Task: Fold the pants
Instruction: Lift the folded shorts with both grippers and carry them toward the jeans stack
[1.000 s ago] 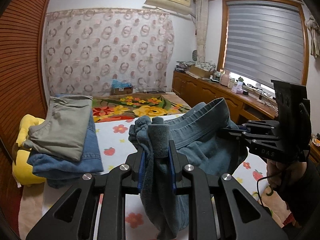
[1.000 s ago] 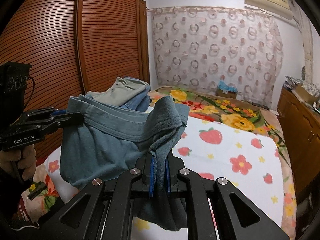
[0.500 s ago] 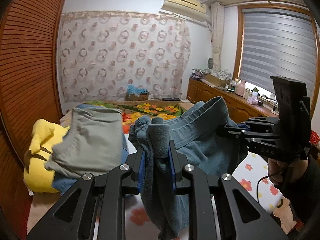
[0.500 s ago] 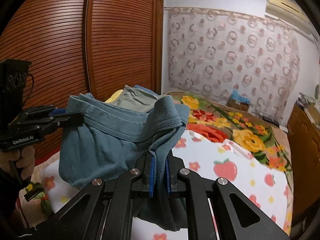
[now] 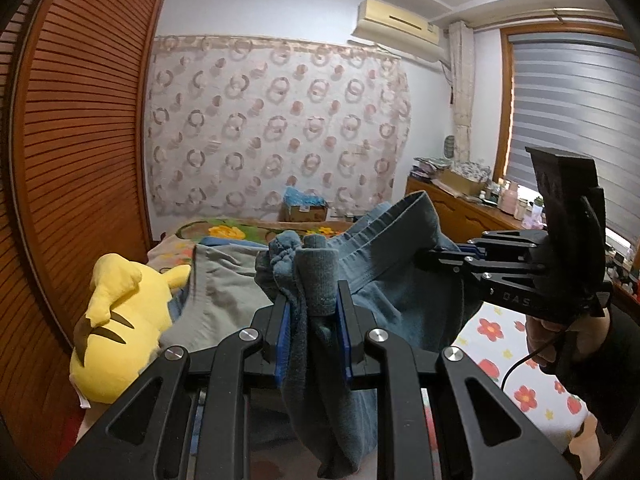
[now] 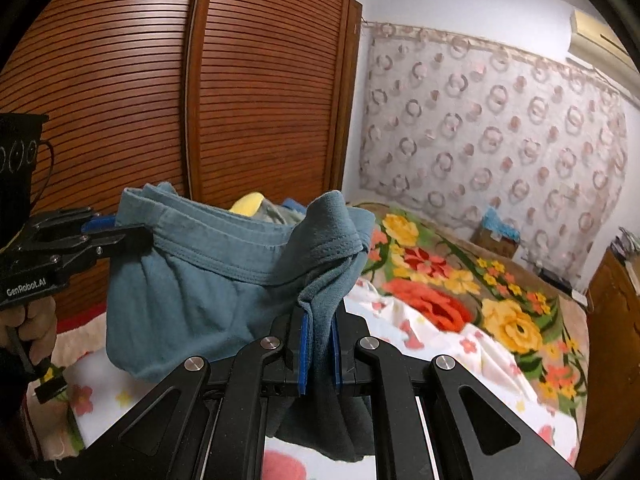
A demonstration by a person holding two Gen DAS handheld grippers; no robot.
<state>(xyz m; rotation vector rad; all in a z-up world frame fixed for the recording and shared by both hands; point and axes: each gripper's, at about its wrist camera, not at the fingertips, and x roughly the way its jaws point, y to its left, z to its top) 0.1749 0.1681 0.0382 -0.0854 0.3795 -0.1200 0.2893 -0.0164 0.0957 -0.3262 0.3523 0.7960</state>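
Folded blue-grey pants (image 5: 384,264) hang in the air between both grippers, above the bed. My left gripper (image 5: 314,312) is shut on one bunched end of the pants. My right gripper (image 6: 318,320) is shut on the other end of the pants (image 6: 200,280). The right gripper also shows in the left wrist view (image 5: 436,258), clamped on the waistband. The left gripper shows in the right wrist view (image 6: 120,236), clamped on the waistband's other corner. The lower part of the pants is hidden behind the gripper bodies.
A stack of folded clothes, grey on top (image 5: 216,288), lies on the bed beside a yellow plush toy (image 5: 116,320). The bed has a white flower-print sheet (image 6: 440,340) and a floral blanket (image 6: 500,304). A slatted wooden wardrobe (image 6: 260,100) stands at left.
Both grippers have swung left with the pants, toward the wardrobe and the stack of folded clothes. Both stay clamped on the pants.
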